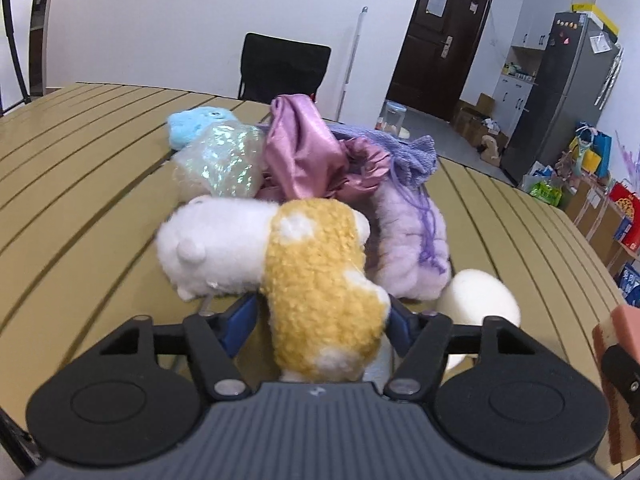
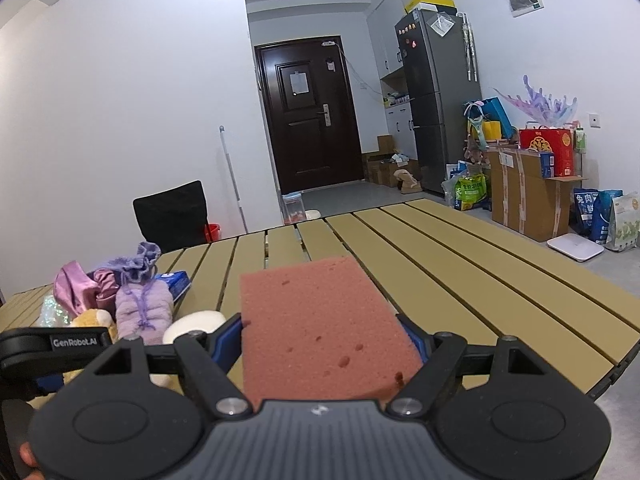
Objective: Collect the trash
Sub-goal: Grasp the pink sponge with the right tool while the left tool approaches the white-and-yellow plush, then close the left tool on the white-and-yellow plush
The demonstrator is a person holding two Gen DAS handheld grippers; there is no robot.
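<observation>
The left gripper point(image 1: 320, 316) has its blue pads closed against the yellow and white plush toy point(image 1: 320, 280), which lies between them at the near edge of the slatted table point(image 1: 80, 200). The right gripper point(image 2: 330, 332) clamps a pink sponge point(image 2: 320, 320) from both sides and holds it above the table's bare slats.

From the left in the left wrist view, the pile beyond the plush begins with a light blue fluffy item point(image 1: 192, 124) at the far left and an iridescent crinkled bag point(image 1: 220, 164) just beside it; what that bag holds cannot be made out. Next comes a shiny pink drawstring pouch point(image 1: 304, 152), then a lilac drawstring pouch point(image 1: 412, 232) with its purple cords hanging loose and its mouth gathered, contents hidden. A white rounded object point(image 1: 476, 300) lies nearest on the right.
</observation>
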